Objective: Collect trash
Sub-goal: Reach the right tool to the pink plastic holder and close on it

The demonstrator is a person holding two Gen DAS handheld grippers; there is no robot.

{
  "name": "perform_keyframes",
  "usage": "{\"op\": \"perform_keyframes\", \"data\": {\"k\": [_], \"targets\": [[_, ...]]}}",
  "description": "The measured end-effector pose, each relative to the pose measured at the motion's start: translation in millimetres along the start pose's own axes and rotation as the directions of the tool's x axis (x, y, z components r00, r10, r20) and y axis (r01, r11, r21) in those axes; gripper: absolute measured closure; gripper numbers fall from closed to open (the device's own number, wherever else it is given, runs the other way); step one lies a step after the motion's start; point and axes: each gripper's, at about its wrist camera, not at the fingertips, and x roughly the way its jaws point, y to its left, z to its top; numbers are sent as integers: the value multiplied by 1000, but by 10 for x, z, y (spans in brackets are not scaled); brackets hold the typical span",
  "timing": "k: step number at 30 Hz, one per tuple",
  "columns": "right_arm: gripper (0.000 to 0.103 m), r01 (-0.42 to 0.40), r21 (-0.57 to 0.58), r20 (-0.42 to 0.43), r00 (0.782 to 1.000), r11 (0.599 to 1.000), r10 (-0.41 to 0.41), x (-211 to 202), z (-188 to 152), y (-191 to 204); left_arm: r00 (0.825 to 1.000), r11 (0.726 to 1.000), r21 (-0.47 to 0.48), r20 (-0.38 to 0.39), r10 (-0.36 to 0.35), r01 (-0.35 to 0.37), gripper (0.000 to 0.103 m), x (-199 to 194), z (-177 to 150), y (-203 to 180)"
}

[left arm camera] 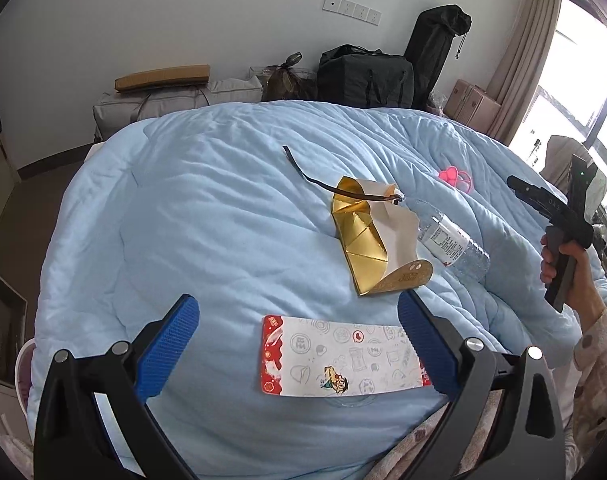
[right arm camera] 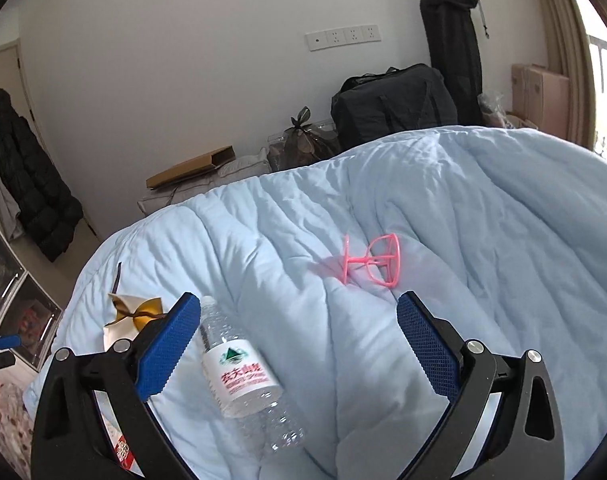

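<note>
On the light blue duvet (left arm camera: 207, 216) lie a flat printed paper sleeve with red ends (left arm camera: 339, 356), a gold and white folded box with a dark ribbon (left arm camera: 367, 236), a clear plastic water bottle (left arm camera: 451, 240) and a pink plastic frame (left arm camera: 455, 176). My left gripper (left arm camera: 299, 328) is open and hovers over the paper sleeve. My right gripper (right arm camera: 299, 328) is open above the duvet, with the bottle (right arm camera: 239, 372) lying just inside its left finger and the pink frame (right arm camera: 371, 260) beyond. The gold box (right arm camera: 135, 312) shows left of that finger.
Behind the bed stand black bags (left arm camera: 367, 76), a grey storage bag with a cardboard box on it (left arm camera: 163, 80) and pink suitcases (left arm camera: 471, 104) by the curtain. A black coat (right arm camera: 27, 176) hangs at the left wall. The right hand and its gripper show at the right edge (left arm camera: 563, 240).
</note>
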Motion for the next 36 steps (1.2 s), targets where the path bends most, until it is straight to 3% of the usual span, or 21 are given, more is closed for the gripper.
{"op": "perform_keyframes", "data": {"k": [5, 10, 17, 20, 26, 28, 29, 31, 34, 36], "targets": [[7, -25, 66, -48, 998, 998, 28, 524, 196, -397, 999, 999, 10, -30, 38, -38, 5, 221, 109, -72], [7, -20, 39, -106, 994, 999, 24, 917, 266, -538, 998, 999, 16, -41, 50, -50, 5, 376, 217, -121], [10, -77, 27, -163, 983, 997, 80, 1278, 291, -597, 996, 994, 68, -38, 83, -81, 5, 559, 329, -228], [21, -122, 25, -175, 977, 992, 125, 1316, 286, -578, 992, 990, 67, -34, 123, -120, 5, 633, 387, -197], [40, -197, -15, -197, 962, 980, 191, 1270, 271, -451, 992, 992, 39, -37, 119, -117, 5, 669, 426, -143], [49, -214, -20, -216, 955, 977, 205, 1263, 263, -424, 991, 990, 61, -38, 128, -126, 5, 674, 410, -172], [59, -226, -19, -229, 949, 974, 216, 1267, 255, -410, 990, 989, 70, -37, 134, -132, 5, 673, 402, -183], [73, -231, -22, -244, 945, 973, 219, 1273, 246, -391, 991, 989, 71, -39, 131, -128, 5, 669, 386, -188], [77, -224, -27, -241, 947, 974, 211, 1247, 257, -369, 992, 991, 62, -40, 117, -115, 5, 662, 371, -190], [92, -194, -42, -258, 950, 980, 177, 1280, 272, -352, 992, 991, 64, -39, 119, -116, 5, 664, 365, -195]]}}
